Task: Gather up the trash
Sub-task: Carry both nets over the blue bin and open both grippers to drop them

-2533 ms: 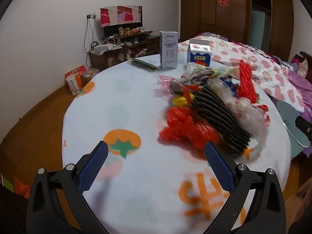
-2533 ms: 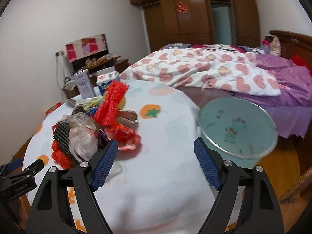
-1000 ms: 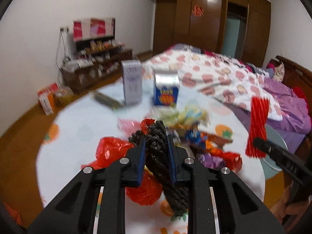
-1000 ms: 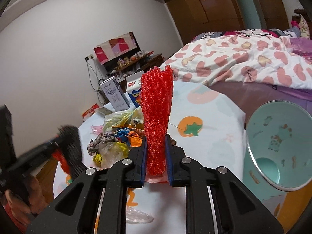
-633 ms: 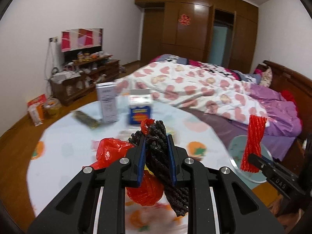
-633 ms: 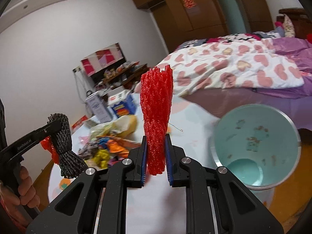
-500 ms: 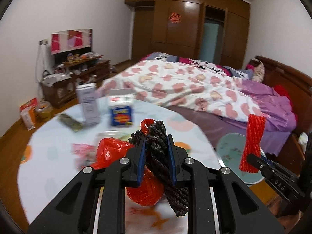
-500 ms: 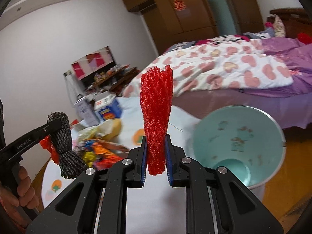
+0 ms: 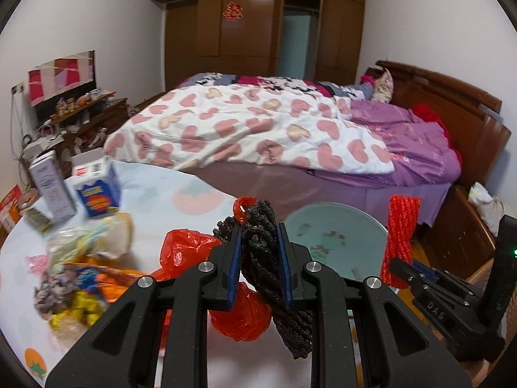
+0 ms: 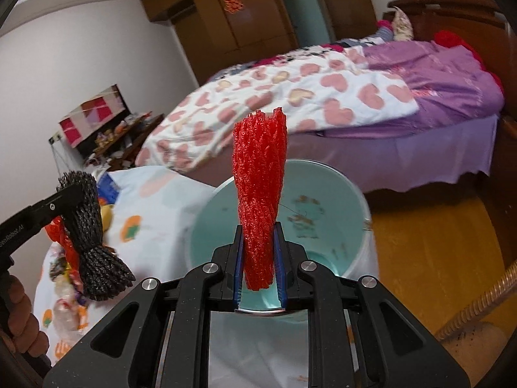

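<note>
Now left claw [image 9: 259, 260] clenches black mesh [image 9: 274, 278]; right claw [image 10: 258, 265] grasps red mesh [image 10: 260, 194] above stained bin [image 10: 326, 226].

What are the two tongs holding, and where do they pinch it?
The left tongs pinch the black net mid-length; the right tongs pinch the red net near its bottom.

Left tongs [image 9: 259, 252]: jaws closed down to a narrow gap, clamping a black foam net [image 9: 274, 278] with a red plastic bag [image 9: 239, 317] caught alongside. Held level, pointing forward. Right tongs [image 10: 259, 262]: jaws likewise pinched onto a red foam net [image 10: 260, 194], which stands upright. The person's left hand [image 10: 19, 317] grips the handle, fingers wrapped.
</note>
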Demonstrator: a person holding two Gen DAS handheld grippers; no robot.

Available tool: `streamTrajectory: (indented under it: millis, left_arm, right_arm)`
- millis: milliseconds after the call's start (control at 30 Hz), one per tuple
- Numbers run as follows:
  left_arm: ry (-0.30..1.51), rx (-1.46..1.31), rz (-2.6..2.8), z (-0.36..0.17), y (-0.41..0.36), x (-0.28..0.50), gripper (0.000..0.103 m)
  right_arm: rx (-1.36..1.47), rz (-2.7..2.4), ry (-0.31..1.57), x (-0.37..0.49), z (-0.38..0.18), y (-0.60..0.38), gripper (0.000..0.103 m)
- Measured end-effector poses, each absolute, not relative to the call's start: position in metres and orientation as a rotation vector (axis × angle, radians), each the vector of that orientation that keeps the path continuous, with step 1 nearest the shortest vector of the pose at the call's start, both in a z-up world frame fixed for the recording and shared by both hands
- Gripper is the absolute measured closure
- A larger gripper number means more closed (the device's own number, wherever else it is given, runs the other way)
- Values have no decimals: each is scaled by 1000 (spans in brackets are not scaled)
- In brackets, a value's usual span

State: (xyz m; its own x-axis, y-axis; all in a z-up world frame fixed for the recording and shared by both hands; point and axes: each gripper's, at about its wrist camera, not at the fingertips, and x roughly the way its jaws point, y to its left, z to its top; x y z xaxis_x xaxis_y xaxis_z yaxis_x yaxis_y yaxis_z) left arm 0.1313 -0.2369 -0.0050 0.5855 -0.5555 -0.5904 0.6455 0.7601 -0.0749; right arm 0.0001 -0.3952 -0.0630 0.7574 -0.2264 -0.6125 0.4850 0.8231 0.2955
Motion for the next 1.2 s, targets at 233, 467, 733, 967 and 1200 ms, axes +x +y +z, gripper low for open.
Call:
streamTrajectory:
  millis: [233,467,733,967,1200]
  left_arm:
    - [651,202,-754,-16,-287,123,82]
    - [681,241,-772,-32,-320,123,82]
    - [717,280,-730,-45,-330,132,51]
    - [704,279,-679,-39,-320,134,29]
    - [702,275,-625,-33,-295,136,22]
  right_arm:
    - [476,-440,629,-5,-79,-415,85]
    - [497,-448,644,-4,-88,-428,83]
    - [503,-449,644,-3,-92,-430,59]
    - [497,-478,607,-10,-82,-429,52]
    - [483,-495,581,-15,-74,-416,36]
